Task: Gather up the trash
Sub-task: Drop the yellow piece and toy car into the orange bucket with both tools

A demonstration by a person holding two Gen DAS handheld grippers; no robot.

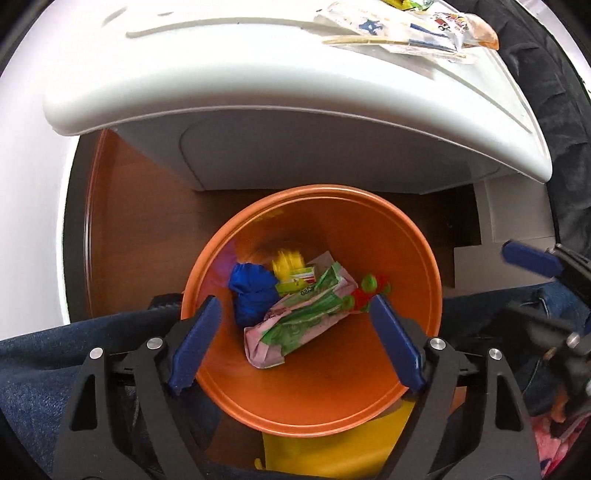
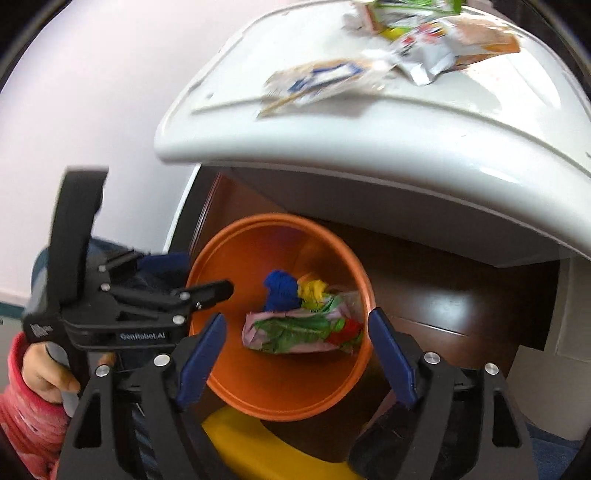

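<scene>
Left wrist: white counter (image 1: 258, 92) above, wrappers (image 1: 410, 33) lying on top | orange bin (image 1: 314, 398) below on the floor, holding a pink-green packet (image 1: 295, 321) and a blue wad (image 1: 253, 291) | left gripper (image 1: 295, 339) spread wide, nothing between its jaws || Right wrist: same bin (image 2: 280, 391), packet (image 2: 295, 332) inside | right gripper (image 2: 295, 354) spread, empty | left gripper (image 2: 207, 291) alongside at the rim, in a hand (image 2: 44, 373).

Wrappers (image 1: 413, 29) on white table (image 1: 258, 85)
</scene>
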